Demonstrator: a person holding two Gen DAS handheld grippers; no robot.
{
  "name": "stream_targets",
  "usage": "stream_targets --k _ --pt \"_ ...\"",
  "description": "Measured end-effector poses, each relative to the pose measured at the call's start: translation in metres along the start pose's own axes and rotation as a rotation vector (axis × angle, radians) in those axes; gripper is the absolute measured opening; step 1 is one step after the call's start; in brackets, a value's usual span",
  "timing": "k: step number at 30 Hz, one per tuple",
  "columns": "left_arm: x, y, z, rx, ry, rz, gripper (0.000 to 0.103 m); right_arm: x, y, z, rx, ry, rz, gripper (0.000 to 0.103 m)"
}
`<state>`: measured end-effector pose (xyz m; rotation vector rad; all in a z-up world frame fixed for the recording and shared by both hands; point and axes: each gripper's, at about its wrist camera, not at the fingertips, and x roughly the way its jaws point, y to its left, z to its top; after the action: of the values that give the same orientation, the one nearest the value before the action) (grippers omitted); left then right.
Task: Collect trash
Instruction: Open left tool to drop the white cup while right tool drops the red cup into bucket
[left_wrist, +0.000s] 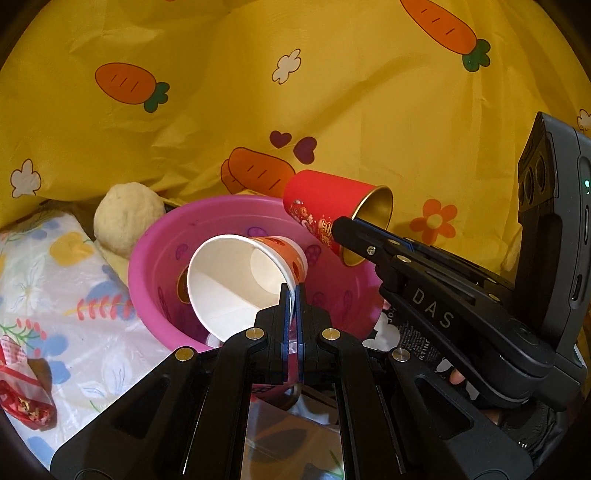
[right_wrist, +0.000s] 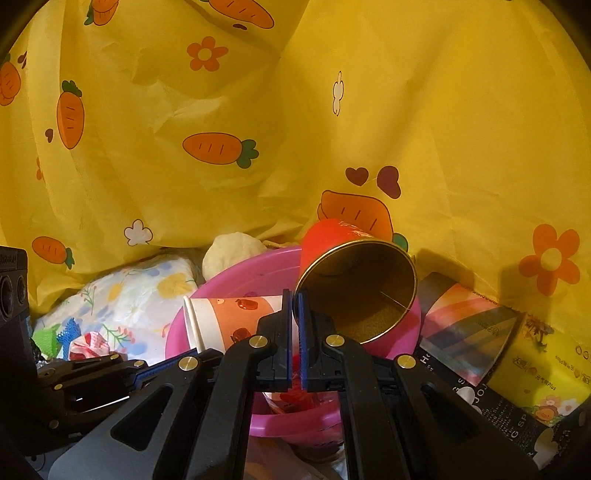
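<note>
I'm pinching the white paper cup (left_wrist: 236, 280) rim with my left gripper (left_wrist: 294, 295) | right gripper (right_wrist: 294, 299) is clamping the red cup (right_wrist: 354, 288) rim | both are hanging over the pink bowl (left_wrist: 221, 218)

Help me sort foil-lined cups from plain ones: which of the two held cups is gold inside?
The red cup, pinched at its rim by the right tool. The orange-patterned cup in the left tool is white inside.

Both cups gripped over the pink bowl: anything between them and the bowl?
Nothing visible. The left gripper pinches the white cup by its rim above the pink bowl, and the right gripper holds the red cup by its rim over the same bowl; its near side is hidden by the grippers.
</note>
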<state>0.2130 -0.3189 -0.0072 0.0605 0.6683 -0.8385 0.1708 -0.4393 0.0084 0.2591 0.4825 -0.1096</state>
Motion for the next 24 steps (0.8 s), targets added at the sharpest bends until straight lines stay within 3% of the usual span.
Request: stream_targets --k 24 --pt "0.039 0.008 -0.006 -0.004 0.071 -0.027 0.003 0.024 -0.005 0.006 0.04 0.006 0.025 0.004"
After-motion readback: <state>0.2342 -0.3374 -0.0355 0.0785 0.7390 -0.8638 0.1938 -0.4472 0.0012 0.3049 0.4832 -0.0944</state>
